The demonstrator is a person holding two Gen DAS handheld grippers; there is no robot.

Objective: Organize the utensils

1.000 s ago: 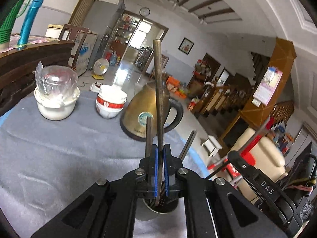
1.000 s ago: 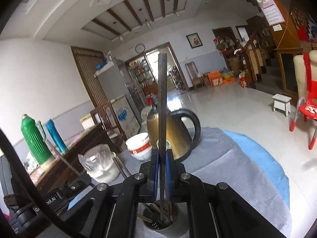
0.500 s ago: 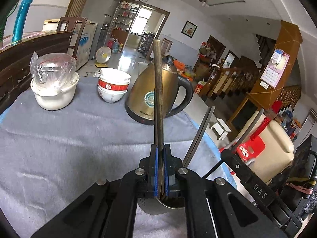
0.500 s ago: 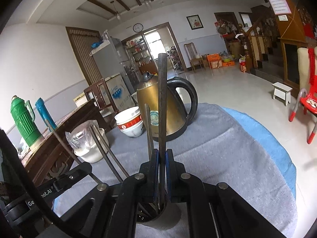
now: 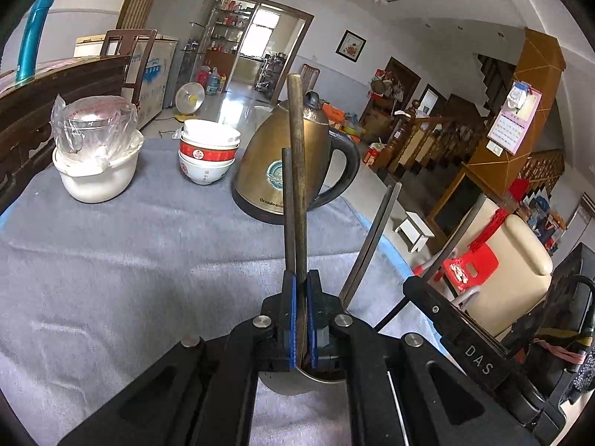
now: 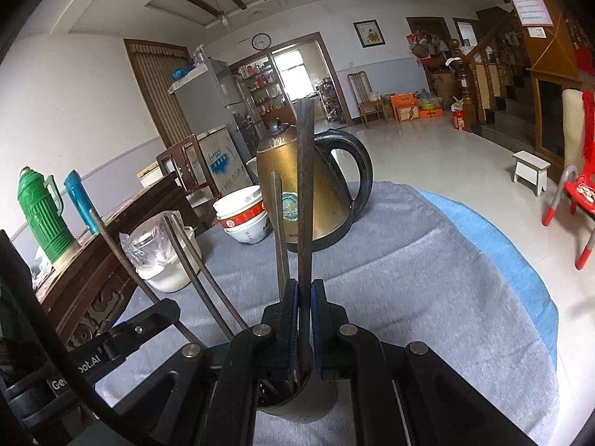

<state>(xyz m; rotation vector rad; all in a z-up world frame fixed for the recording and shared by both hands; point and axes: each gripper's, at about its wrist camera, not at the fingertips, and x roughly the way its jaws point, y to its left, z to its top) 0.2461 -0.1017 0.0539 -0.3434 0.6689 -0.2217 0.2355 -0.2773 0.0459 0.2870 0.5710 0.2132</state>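
Note:
In the left wrist view my left gripper (image 5: 300,284) is shut on an upright dark chopstick (image 5: 296,171). Its lower end goes down into a metal holder cup (image 5: 297,384) right under the jaws. A second stick (image 5: 286,200) stands beside it, and another chopstick (image 5: 372,238) leans out to the right. In the right wrist view my right gripper (image 6: 305,291) is shut on another upright chopstick (image 6: 305,193) over the same holder cup (image 6: 301,405). Several chopsticks (image 6: 200,278) lean out of the cup to the left. The cup's inside is mostly hidden by the grippers.
On the grey tablecloth (image 5: 130,260) behind the cup stand a brass kettle (image 5: 275,171), stacked red-and-white bowls (image 5: 206,156) and a white pot with a plastic-wrapped lid (image 5: 96,156). A green thermos (image 6: 41,215) and a blue one (image 6: 80,200) stand on a wooden sideboard at left.
Both grippers have sunk with their chopsticks, whose lower ends now reach deeper into the holder cup. Both views have tipped downward. Both grips are unchanged.

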